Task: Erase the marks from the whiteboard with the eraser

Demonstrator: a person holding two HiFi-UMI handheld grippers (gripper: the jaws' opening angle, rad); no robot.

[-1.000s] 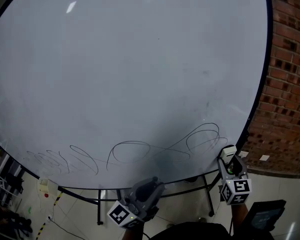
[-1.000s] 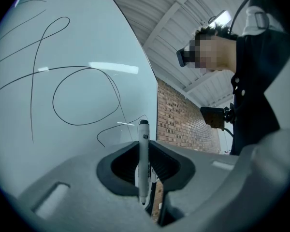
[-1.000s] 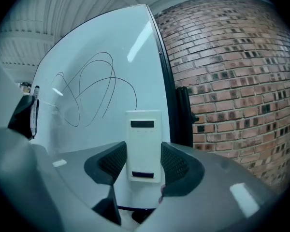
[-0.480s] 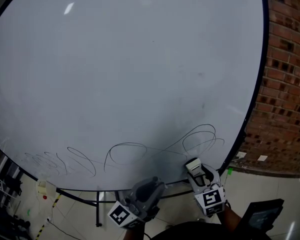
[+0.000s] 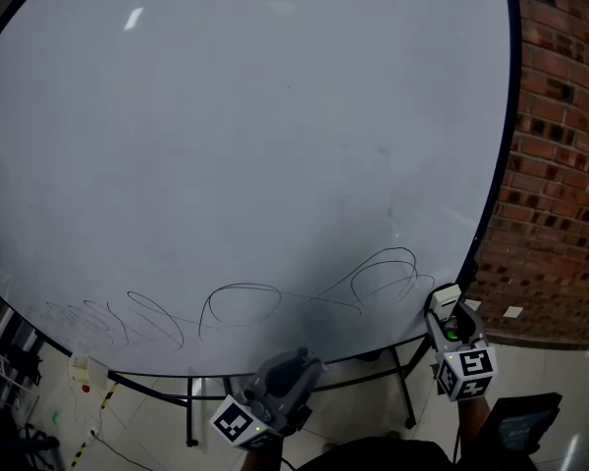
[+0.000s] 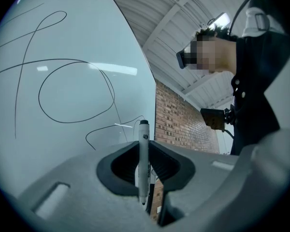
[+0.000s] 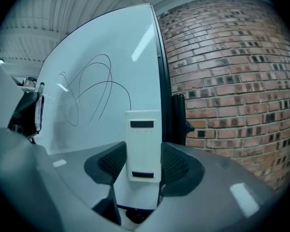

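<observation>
A large whiteboard (image 5: 255,145) fills the head view, with looping black marks (image 5: 240,307) along its lower edge. My right gripper (image 5: 448,307) is shut on a white eraser (image 7: 142,146), held at the board's lower right corner beside the rightmost loops (image 5: 383,275). In the right gripper view the eraser stands upright between the jaws, with the marks (image 7: 89,88) beyond it. My left gripper (image 5: 290,376) sits below the board's bottom edge, shut on a marker pen (image 6: 143,161) that points up toward the scribbles (image 6: 75,93).
A brick wall (image 5: 560,145) stands right of the board. The board's dark frame (image 7: 163,91) and stand legs (image 5: 404,386) are close to the right gripper. A person's dark sleeve and body (image 6: 261,81) fill the right of the left gripper view.
The right gripper with the eraser swung left under the marks half a second ago, then came back right and up to the board's lower right corner. The left gripper stayed put.
</observation>
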